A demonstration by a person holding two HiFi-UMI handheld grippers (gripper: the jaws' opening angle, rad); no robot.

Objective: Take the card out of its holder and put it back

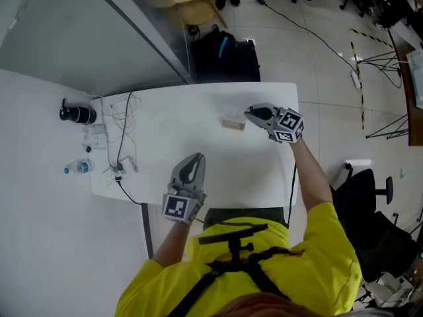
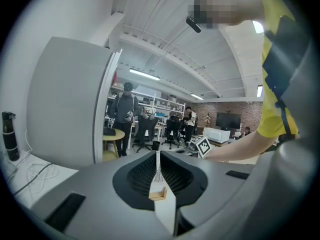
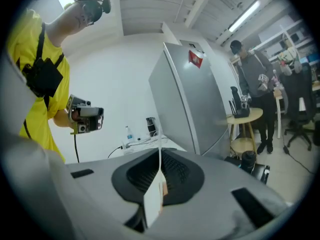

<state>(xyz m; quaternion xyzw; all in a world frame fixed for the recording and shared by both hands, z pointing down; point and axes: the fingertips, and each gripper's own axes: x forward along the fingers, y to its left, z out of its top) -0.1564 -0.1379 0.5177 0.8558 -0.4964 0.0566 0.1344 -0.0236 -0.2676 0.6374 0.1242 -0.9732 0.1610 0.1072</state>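
Note:
A small wooden card holder [image 1: 232,123] stands on the white table [image 1: 198,117], right of the middle. My right gripper [image 1: 250,114] comes at it from the right, with its tips at the holder's top. In the right gripper view its jaws [image 3: 160,156] are closed on a thin white card [image 3: 160,139], which is seen edge-on and sticks up between the tips. My left gripper [image 1: 196,157] hovers near the table's front edge, well short of the holder, with its tips together and nothing held. Through its jaws [image 2: 157,156] the holder [image 2: 158,194] shows low down.
At the table's left end lie a black flask [image 1: 78,114], a power strip with white cables [image 1: 119,121] and a small water bottle [image 1: 78,168]. A black bag [image 1: 225,55] sits on the floor behind the table. A black office chair [image 1: 367,190] stands at the right.

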